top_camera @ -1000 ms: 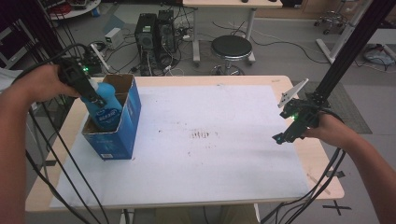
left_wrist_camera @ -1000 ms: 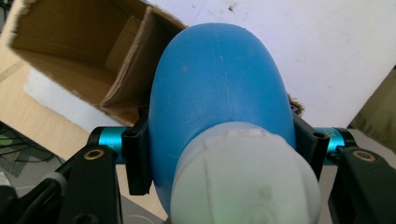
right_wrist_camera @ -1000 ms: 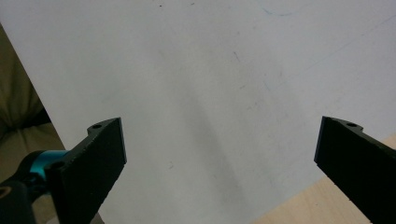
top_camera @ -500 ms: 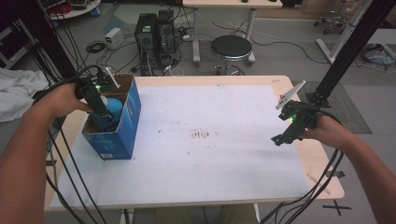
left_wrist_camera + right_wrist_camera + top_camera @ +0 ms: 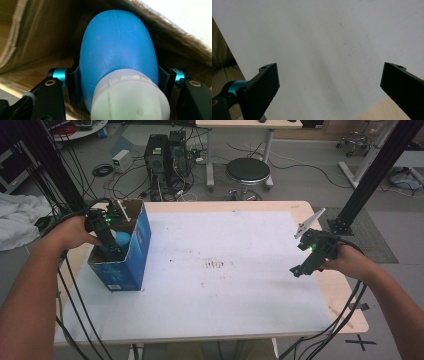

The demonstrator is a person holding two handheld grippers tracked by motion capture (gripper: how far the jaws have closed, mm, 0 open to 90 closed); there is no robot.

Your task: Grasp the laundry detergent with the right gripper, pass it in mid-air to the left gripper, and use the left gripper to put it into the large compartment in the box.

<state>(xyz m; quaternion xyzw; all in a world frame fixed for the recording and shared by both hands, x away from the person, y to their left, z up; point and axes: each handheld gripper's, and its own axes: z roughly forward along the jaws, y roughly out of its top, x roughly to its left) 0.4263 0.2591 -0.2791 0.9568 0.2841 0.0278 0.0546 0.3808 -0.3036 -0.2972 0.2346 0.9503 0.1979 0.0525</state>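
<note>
Behind the surface (image 5: 220,320) lies a grey floor strewn with cables, where two dark computer towers (image 5: 165,152) stand next to a round black stool (image 5: 248,170). A white sheet (image 5: 240,240) covers most of the wooden top, with a patch of small dark marks (image 5: 215,265) near its middle.

At the left edge of the surface stands a blue cardboard box (image 5: 132,255), open at the top with brown inner walls. The left gripper (image 5: 111,244) reaches down into it from above, held by the person's left hand (image 5: 75,232). In the left gripper view, its fingers (image 5: 72,82) press against both sides of a blue bottle (image 5: 117,47) with a white cap (image 5: 130,97); the cap points toward the camera and the rounded body points away, toward the box's cardboard wall. In the high view the bottle shows as a pale blue shape inside the box, just beside the gripper.

The right gripper (image 5: 306,266) hangs over the right side of the sheet, well apart from the box, held by the person's right hand (image 5: 350,262). In the right gripper view, its fingers (image 5: 265,82) stand wide apart with nothing between them, and the white sheet lies beneath, a strip of bare wood showing at the lower right corner. Black cables trail from both grippers down past the near edge of the surface.
</note>
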